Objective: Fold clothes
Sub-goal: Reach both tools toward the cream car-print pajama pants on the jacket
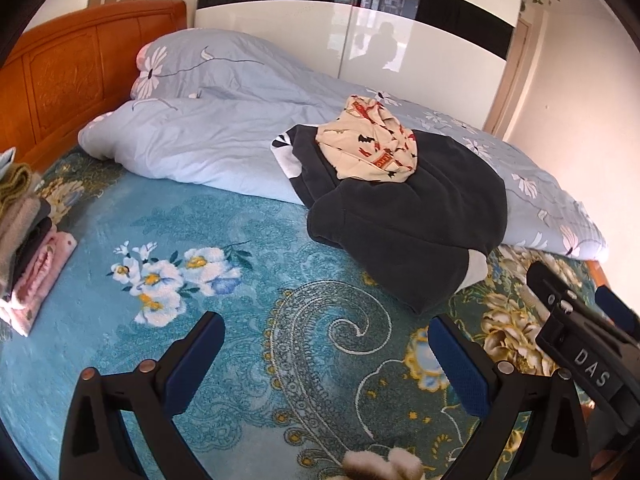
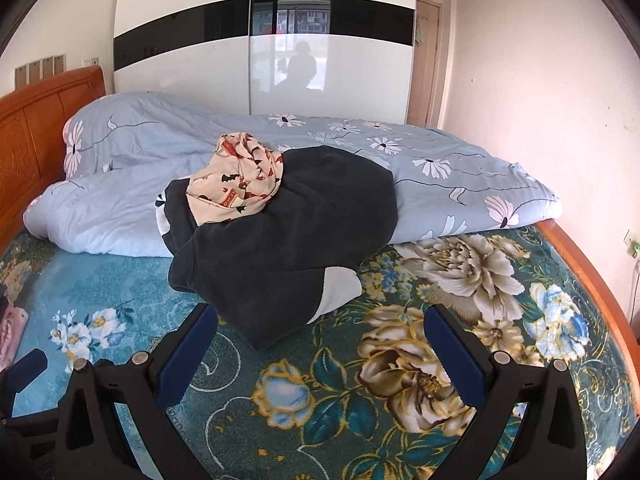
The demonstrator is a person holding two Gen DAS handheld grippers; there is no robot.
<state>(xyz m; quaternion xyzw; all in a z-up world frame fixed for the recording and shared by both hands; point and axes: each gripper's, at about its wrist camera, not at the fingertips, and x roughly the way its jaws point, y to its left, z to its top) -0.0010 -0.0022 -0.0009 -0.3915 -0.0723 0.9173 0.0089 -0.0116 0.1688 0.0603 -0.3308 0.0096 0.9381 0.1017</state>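
Note:
A dark grey fleece garment [image 1: 412,216] [image 2: 288,232] lies in a heap on the bed, partly on the blue duvet. A cream patterned garment [image 1: 368,140] [image 2: 236,180] is bunched on top of it. My left gripper [image 1: 326,336] is open and empty above the teal blanket, short of the dark garment. My right gripper [image 2: 320,328] is open and empty, its tips close to the garment's near edge. The right gripper also shows at the right edge of the left wrist view [image 1: 576,320]. A stack of folded clothes [image 1: 28,236] sits at the left.
The bed carries a teal floral blanket [image 1: 192,224] [image 2: 460,320]. A rumpled blue flowered duvet [image 1: 224,120] [image 2: 400,160] lies along the far side. An orange wooden headboard [image 1: 72,72] is at the left, a glossy white wardrobe [image 2: 280,60] behind, and the bed's wooden edge [image 2: 592,280] at the right.

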